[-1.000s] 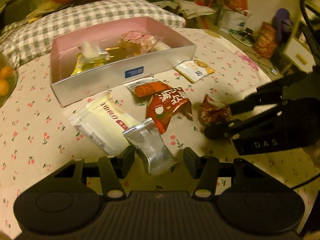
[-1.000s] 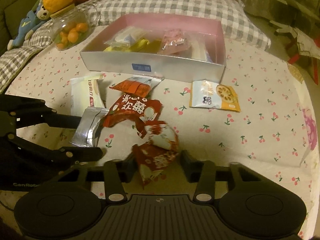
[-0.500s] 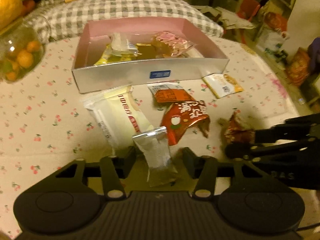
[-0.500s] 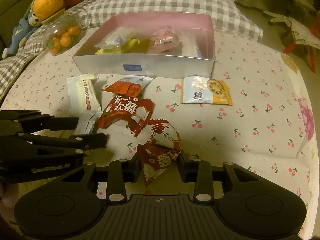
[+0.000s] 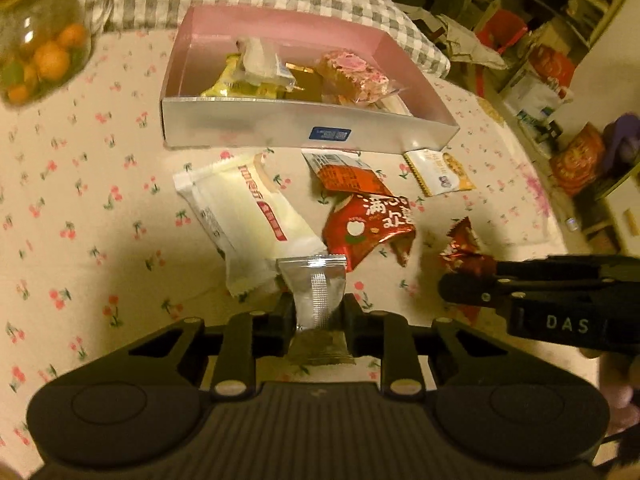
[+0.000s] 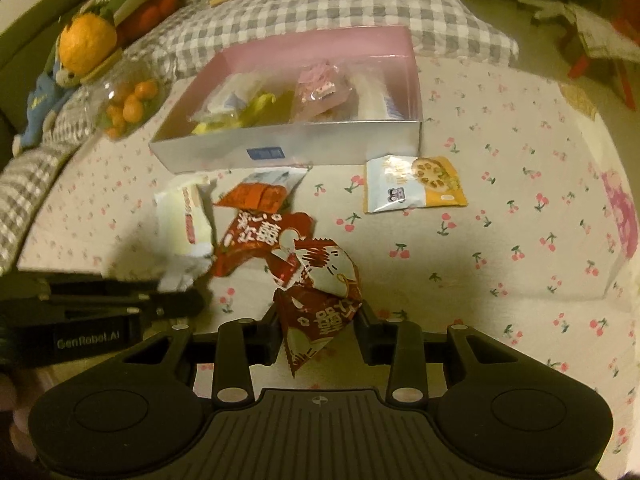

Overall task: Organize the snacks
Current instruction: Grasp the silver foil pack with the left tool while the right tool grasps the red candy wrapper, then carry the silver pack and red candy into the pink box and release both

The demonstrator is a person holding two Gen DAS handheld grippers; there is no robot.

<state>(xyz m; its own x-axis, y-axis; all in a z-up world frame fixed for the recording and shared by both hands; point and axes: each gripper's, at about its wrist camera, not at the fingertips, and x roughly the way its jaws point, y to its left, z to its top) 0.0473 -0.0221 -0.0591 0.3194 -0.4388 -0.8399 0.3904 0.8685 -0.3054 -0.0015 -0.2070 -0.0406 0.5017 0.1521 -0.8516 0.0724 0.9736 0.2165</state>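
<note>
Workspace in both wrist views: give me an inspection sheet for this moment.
Surface: cherry-print cloth.
Job's things: pink box partly filled with snacks; white packet, orange packet, red packet and yellow-white packet loose in front.
Clutter: jar of oranges.
Grippers: left tool shut on silver packet; right tool shut on red-white packet.
Cables: nothing seen.
Surroundings: checked pillow, room clutter.

Silver packet [image 5: 316,292] stands upright, pinched; red triangular packet [image 6: 320,308] likewise; four more lie before the half-filled pink box [image 5: 304,128].
</note>
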